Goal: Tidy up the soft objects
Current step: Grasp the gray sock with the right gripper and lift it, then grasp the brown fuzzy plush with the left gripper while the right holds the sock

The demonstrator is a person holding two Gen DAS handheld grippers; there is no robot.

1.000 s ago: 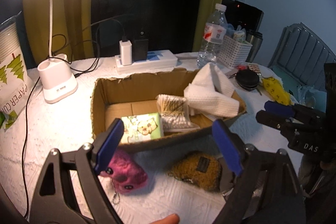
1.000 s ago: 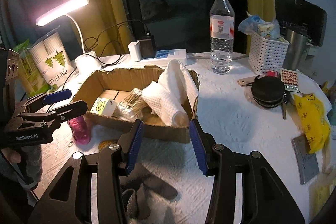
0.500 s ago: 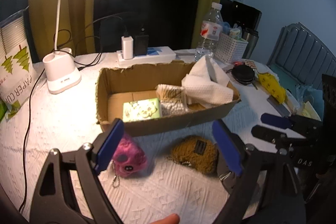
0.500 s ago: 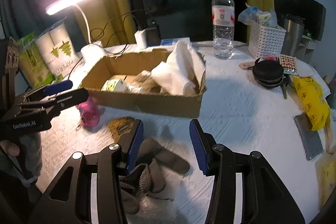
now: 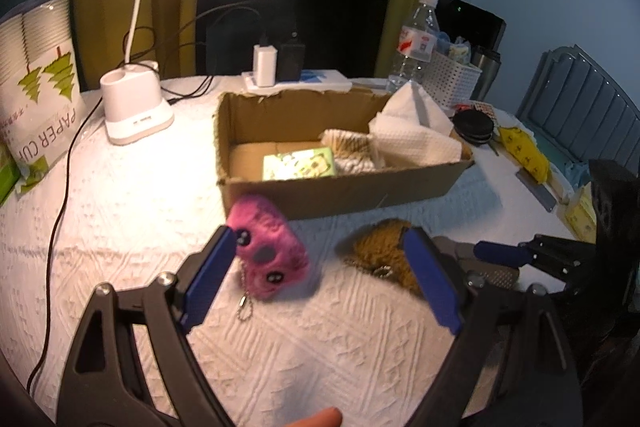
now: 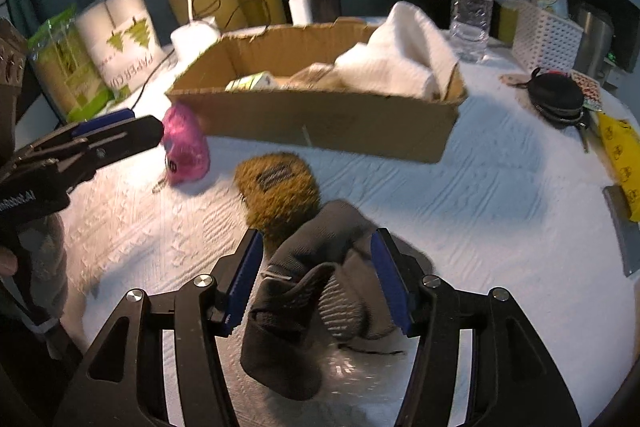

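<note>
The right tongs point(image 6: 316, 279) stand spread with the grey glove point(image 6: 316, 291) lying crumpled between the pads, which do not yet press it; their jaws have just been widening, and the glove rests on the white cloth point(image 6: 460, 211). A close from here probably pinches only a top fold of the glove, so the rest could trail and catch the box point(image 6: 320, 119) wall just beyond on the way in. The brown plush point(image 6: 278, 187) touches the glove's far end, just ahead of the left pad, and may be dragged along or nudged away. The left tongs point(image 5: 320, 279) are also spread and hold nothing; the pink plush point(image 5: 268, 251) sits just inside the left pad, well off centre, with its little chain point(image 5: 244, 303) hanging toward the tongs. Closing there could shove the plush sideways rather than seat it, or nip the chain alone, so that it swings or drops. The brown plush lies against the other pad of the left tongs, half hidden behind it, and could get caught in the same squeeze. The two tools work near each other, and their tips might knock. Past both, the box already holds a towel point(image 6: 400, 55) heaped at its right end, which a careless drop may tip over the rim.
</note>
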